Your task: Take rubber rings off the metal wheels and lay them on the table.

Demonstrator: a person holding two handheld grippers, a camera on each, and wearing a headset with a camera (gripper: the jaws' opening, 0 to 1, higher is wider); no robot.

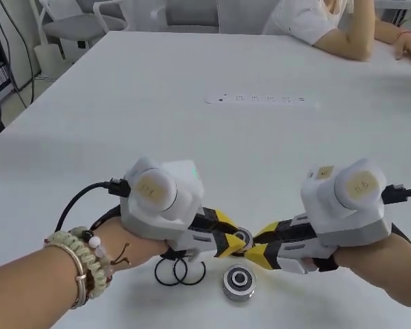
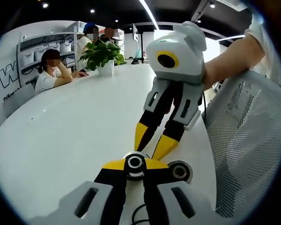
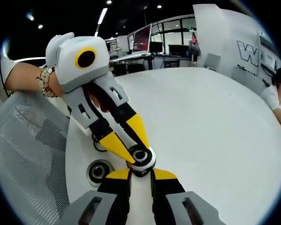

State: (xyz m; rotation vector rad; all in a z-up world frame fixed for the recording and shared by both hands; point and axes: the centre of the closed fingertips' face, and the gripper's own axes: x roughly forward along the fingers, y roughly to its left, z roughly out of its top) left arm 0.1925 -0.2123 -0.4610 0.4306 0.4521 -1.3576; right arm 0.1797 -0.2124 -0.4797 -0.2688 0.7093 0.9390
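Observation:
A metal wheel with a black rubber ring on its rim hangs just above the table, between both grippers. My left gripper is shut on the wheel. From the opposite side, my right gripper pinches the wheel's rim where the ring sits, its jaws nearly together. A second wheel lies flat on the table in front of them, also in the gripper views. Two loose black rubber rings lie overlapping on the table under the left gripper.
A white power strip lies mid-table. A person leans on the far right edge of the white table. A potted plant stands further off. A mesh chair back is close behind the grippers.

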